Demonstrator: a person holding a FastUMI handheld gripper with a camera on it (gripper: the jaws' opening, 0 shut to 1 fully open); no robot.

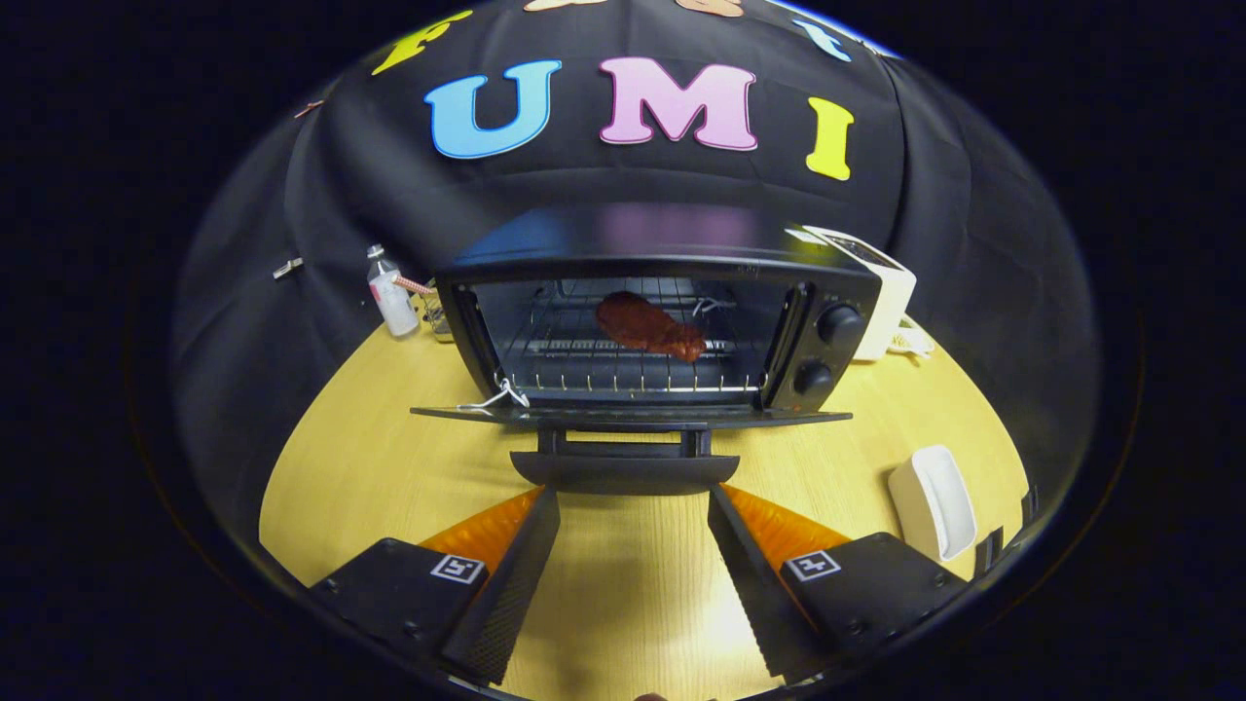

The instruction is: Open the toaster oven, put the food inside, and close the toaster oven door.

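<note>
A black toaster oven (662,263) stands on the wooden table straight ahead of the fingers, its glass door (631,416) folded down flat toward me. The door's black handle (623,471) juts out just beyond my fingertips, level with them. A reddish-brown piece of food (650,326) lies on the wire rack (604,375) inside the oven, right of the middle. My gripper (633,501) is open, the fingers spread about as wide as the handle, with only bare tabletop between them.
A small white rectangular dish (933,501) lies on the table right of the fingers. A white appliance (881,287) stands behind the oven's right side. A clear bottle (392,292) stands at the oven's back left. Two knobs (827,350) sit on the oven's right panel.
</note>
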